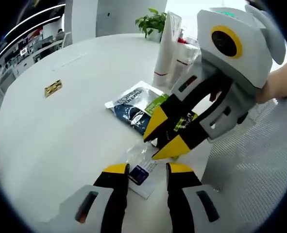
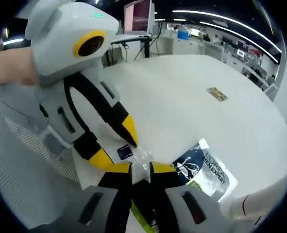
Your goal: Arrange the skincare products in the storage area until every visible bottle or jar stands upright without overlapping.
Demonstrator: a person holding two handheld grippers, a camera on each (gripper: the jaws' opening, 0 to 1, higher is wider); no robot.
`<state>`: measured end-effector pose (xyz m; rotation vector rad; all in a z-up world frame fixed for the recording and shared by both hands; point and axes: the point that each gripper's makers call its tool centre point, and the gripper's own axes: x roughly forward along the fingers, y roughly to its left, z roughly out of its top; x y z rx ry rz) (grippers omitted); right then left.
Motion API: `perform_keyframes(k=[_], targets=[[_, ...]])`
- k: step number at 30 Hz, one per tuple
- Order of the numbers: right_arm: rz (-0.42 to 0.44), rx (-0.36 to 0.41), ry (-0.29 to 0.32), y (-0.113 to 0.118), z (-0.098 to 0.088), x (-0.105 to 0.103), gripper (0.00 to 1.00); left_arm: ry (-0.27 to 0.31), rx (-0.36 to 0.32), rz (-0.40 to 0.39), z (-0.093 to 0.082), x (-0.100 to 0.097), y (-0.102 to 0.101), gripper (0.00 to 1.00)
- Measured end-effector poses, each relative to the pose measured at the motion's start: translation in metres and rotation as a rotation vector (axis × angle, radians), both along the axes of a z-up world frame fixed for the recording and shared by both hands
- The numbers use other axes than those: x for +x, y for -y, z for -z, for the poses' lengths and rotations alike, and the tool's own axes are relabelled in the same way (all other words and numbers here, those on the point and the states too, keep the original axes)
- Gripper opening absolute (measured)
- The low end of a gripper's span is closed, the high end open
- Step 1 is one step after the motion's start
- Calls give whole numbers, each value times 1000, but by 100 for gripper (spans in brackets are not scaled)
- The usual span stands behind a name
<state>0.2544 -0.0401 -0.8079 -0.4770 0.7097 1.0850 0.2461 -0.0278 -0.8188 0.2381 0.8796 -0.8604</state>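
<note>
- White round table carries everything. It is smooth, so I expect flat packets to skate towards its near edge if I nudge them rather than lift them.
- Mesh tray lies at the table's near edge, beside both tools. I take it for the storage area. A jaw tip could snag in the weave if I come in low.
- Tall white tubes stand upright at the far edge, touching or nearly touching a bottle beside them. These are the task's things that already stand. A careless swing of the right gripper past them would topple the row.
- Blue foil pack lies flat near the table's middle and cannot stand alone.
- The right gripper's jaws are drawn narrow with something green-edged between them. I cannot tell whether they truly pinch it, and a weak hold would drop it.
- Clear sachet with a blue label lies flat between the spread, released jaws of the left gripper, nothing held. The two tools' tips crowd together here, so closing now risks jaw striking jaw, or pinching film only.
- Small gold packet lies well apart, towards the table's far side, easy to forget.
</note>
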Motion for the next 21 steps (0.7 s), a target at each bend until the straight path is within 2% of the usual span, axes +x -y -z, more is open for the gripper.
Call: perform_keyframes(k=[8, 13, 16, 21], targets=[[17, 11, 36, 8, -15, 1, 20, 10, -17, -36, -7, 3, -6, 31], [29, 33, 61, 11, -34, -4, 26, 17, -31, -60, -17, 1, -9, 35], [34, 46, 66, 14, -37, -4, 30, 23, -29, -68, -22, -2, -11, 34], [43, 64, 71, 20, -48, -12, 36, 34, -41, -85, -28, -4, -15, 42]])
